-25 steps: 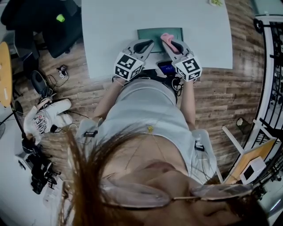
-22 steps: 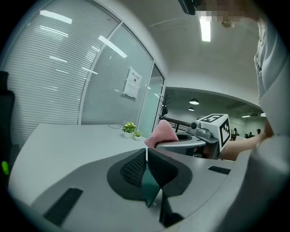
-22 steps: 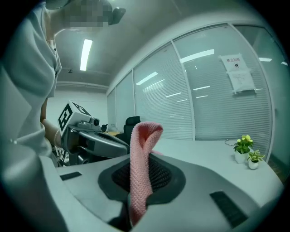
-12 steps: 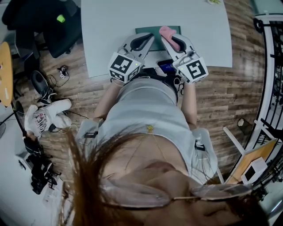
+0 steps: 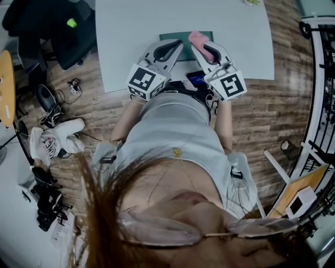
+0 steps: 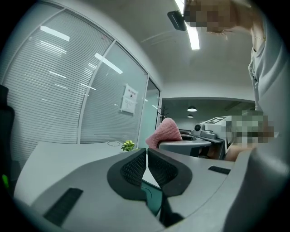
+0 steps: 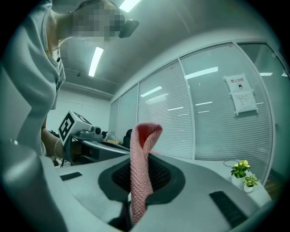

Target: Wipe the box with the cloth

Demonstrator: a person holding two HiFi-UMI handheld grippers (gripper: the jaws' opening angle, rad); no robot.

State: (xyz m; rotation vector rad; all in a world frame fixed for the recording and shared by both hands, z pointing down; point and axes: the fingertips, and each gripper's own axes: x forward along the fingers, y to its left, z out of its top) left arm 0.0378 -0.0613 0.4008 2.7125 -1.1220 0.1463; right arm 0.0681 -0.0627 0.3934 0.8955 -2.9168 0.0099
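The teal box (image 5: 175, 36) lies on the pale table (image 5: 131, 36), near its front edge; a corner of the box (image 6: 153, 198) shows under the left jaws. My left gripper (image 5: 171, 47) hovers over the box's near side, shut with nothing between its pads; in the left gripper view (image 6: 146, 165) the jaws meet. My right gripper (image 5: 203, 46) is beside it, shut on the pink knitted cloth (image 5: 199, 41). The cloth (image 7: 142, 174) stands up folded between the right jaws, and the cloth (image 6: 166, 131) also shows from the left gripper view.
A small potted plant (image 7: 242, 174) stands at the table's far right (image 5: 255, 2). A black chair with clothing (image 5: 57, 29) is left of the table. Cables, a white bag (image 5: 52, 141) and shoes lie on the wooden floor. Glass walls with blinds (image 6: 68, 90) surround the room.
Both grippers have risen together above the box and now cover more of it in the head view. The cloth stays in the right jaws.
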